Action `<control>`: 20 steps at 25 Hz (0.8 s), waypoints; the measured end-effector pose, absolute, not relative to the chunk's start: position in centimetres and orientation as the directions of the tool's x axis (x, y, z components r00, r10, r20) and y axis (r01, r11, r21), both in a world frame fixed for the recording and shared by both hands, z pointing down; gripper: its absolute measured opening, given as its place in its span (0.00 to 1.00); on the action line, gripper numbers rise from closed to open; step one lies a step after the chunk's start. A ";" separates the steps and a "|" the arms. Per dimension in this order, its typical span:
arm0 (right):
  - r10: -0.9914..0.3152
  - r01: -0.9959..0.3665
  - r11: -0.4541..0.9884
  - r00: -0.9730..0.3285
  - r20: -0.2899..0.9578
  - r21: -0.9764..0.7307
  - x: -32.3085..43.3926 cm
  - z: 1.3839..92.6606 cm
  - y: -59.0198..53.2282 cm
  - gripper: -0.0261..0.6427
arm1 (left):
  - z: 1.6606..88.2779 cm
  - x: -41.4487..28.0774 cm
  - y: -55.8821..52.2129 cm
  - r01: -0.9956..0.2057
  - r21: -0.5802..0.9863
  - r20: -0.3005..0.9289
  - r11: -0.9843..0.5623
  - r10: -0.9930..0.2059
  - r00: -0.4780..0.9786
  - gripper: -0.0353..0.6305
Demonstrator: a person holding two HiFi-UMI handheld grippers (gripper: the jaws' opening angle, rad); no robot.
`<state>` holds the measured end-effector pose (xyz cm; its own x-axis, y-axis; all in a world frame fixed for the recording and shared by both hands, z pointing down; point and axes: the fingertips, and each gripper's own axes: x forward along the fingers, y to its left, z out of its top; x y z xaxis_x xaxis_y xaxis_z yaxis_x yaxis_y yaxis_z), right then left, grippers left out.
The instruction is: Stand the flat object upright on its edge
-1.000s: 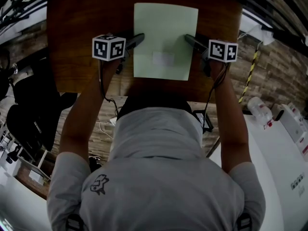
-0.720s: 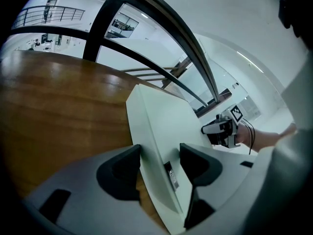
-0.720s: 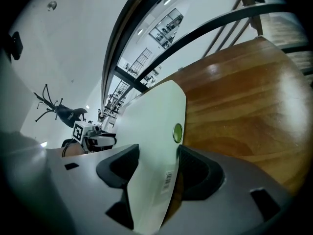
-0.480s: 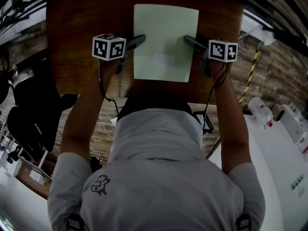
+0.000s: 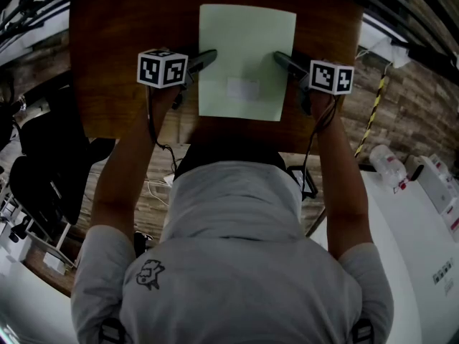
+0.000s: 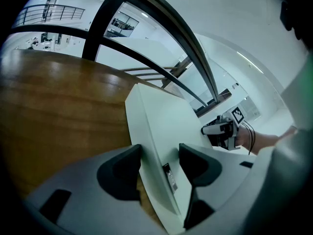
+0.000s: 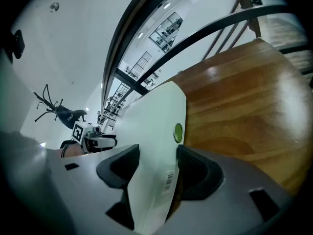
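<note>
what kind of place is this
Probably a lab or open workspace in a large building, not a home: a bare wooden table, striped hazard tape by the floor, and a railed balcony in a tall white hall.

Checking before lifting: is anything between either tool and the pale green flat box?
Nothing visible. Side edges of the pale green flat box sit between the open jaws of the left tool and the right tool, whose jaws have just been opening.

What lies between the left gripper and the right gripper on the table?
Only the green box, lying flat on the table; the head view shows it.
</note>
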<state>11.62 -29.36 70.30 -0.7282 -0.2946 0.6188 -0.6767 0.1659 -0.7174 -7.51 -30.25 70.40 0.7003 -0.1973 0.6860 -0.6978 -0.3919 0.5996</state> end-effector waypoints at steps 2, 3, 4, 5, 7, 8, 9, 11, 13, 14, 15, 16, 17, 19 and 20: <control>-0.299 -0.680 0.168 -0.725 0.621 -0.713 11.6 70.3 -29.4 0.39 | 70.4 -7.7 -30.4 -0.706 0.589 0.691 -0.394 -0.208 0.693 0.43; -0.302 -0.682 0.168 -0.723 0.621 -0.712 11.6 70.2 -29.4 0.39 | 70.3 -7.7 -30.4 -0.708 0.585 0.693 -0.395 -0.210 0.690 0.43; -0.305 -0.682 0.168 -0.722 0.621 -0.711 11.7 70.1 -29.3 0.39 | 70.1 -7.7 -30.4 -0.708 0.584 0.693 -0.396 -0.211 0.689 0.43; -0.307 -0.682 0.169 -0.722 0.620 -0.711 11.7 69.9 -29.3 0.39 | 69.9 -7.5 -30.3 -0.704 0.589 0.689 -0.397 -0.209 0.694 0.43; -0.311 -0.680 0.174 -0.725 0.615 -0.713 11.6 69.6 -29.2 0.39 | 69.4 -7.2 -30.2 -0.692 0.604 0.677 -0.395 -0.203 0.707 0.43; -0.312 -0.678 0.177 -0.726 0.613 -0.713 11.6 69.5 -29.2 0.39 | 69.2 -7.2 -30.2 -0.690 0.606 0.675 -0.395 -0.202 0.709 0.43; -0.313 -0.678 0.180 -0.727 0.612 -0.713 11.5 69.3 -29.1 0.39 | 69.1 -7.2 -30.2 -0.690 0.606 0.675 -0.396 -0.204 0.709 0.43; -0.315 -0.678 0.189 -0.727 0.610 -0.710 11.5 68.9 -29.1 0.39 | 68.7 -7.2 -30.3 -0.690 0.604 0.672 -0.399 -0.209 0.710 0.42; -0.321 -0.679 0.199 -0.726 0.608 -0.706 11.4 68.4 -29.1 0.39 | 68.3 -7.2 -30.3 -0.689 0.601 0.670 -0.405 -0.216 0.711 0.42; -0.324 -0.681 0.205 -0.725 0.608 -0.703 11.5 68.2 -29.1 0.39 | 68.0 -7.2 -30.3 -0.689 0.599 0.668 -0.407 -0.220 0.711 0.42; -0.327 -0.682 0.211 -0.724 0.607 -0.701 11.5 67.9 -29.0 0.39 | 67.8 -7.1 -30.2 -0.689 0.597 0.667 -0.410 -0.224 0.711 0.42; -0.330 -0.683 0.217 -0.724 0.606 -0.698 11.6 67.7 -28.9 0.39 | 67.5 -7.0 -30.1 -0.690 0.594 0.666 -0.413 -0.228 0.710 0.42; -0.332 -0.683 0.222 -0.724 0.604 -0.696 11.6 67.4 -28.8 0.39 | 67.2 -7.0 -30.1 -0.691 0.591 0.665 -0.417 -0.232 0.709 0.42; -0.336 -0.683 0.229 -0.724 0.602 -0.693 11.7 67.0 -28.6 0.39 | 66.7 -7.1 -30.2 -0.699 0.574 0.670 -0.426 -0.247 0.700 0.42; -0.339 -0.684 0.232 -0.724 0.601 -0.692 11.8 66.7 -28.5 0.39 | 66.4 -7.2 -30.3 -0.706 0.563 0.674 -0.431 -0.255 0.693 0.42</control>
